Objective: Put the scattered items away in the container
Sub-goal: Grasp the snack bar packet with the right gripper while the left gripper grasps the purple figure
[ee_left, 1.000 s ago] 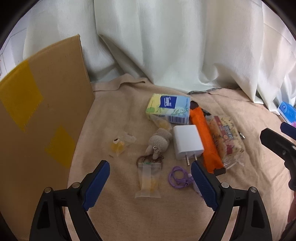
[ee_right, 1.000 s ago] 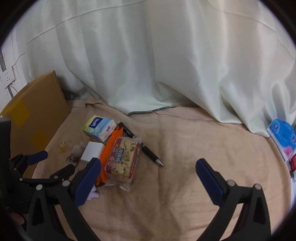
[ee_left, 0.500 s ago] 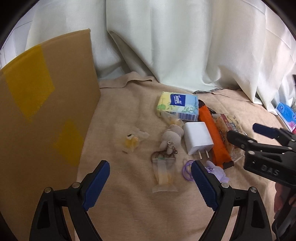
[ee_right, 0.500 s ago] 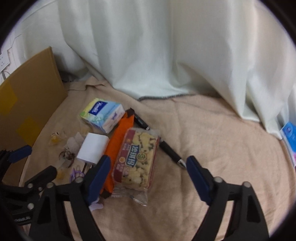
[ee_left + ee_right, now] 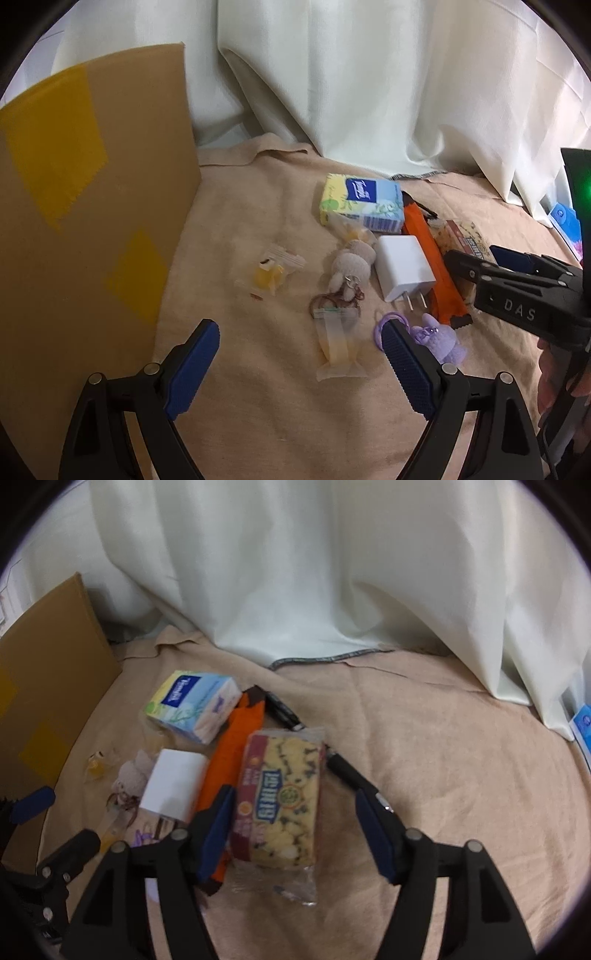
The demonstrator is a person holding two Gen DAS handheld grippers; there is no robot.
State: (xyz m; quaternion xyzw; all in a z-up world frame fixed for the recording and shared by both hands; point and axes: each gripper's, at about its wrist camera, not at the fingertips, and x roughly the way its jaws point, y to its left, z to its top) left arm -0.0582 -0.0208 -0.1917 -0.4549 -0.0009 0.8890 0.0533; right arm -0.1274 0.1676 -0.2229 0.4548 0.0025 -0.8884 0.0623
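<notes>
My right gripper (image 5: 295, 801) is open and low over the beige cloth, its fingers on either side of a clear-wrapped snack pack (image 5: 280, 797) without clamping it. Left of the pack lie an orange wrapper bar (image 5: 236, 746), a white charger (image 5: 173, 786) and a tissue pack (image 5: 195, 705). A black pen (image 5: 347, 771) runs under the pack's far right corner. My left gripper (image 5: 299, 332) is open above a small clear sachet (image 5: 338, 343), with a purple plush keychain (image 5: 439, 339) by its right finger. A beige plush keychain (image 5: 351, 262) and a yellow packet (image 5: 271, 275) lie beyond. The right gripper (image 5: 480, 262) shows at the right of the left wrist view.
A tall cardboard box wall (image 5: 92, 221) with yellow tape patches stands at the left edge of the cloth. White curtains (image 5: 332, 572) hang along the back. A blue package (image 5: 565, 218) lies at the far right. Bare cloth (image 5: 461, 768) stretches right of the pen.
The right gripper has moved forward and down until its fingers flank the snack pack, and its opening has narrowed. It has come into the left wrist view from the right. The left gripper shifted slightly.
</notes>
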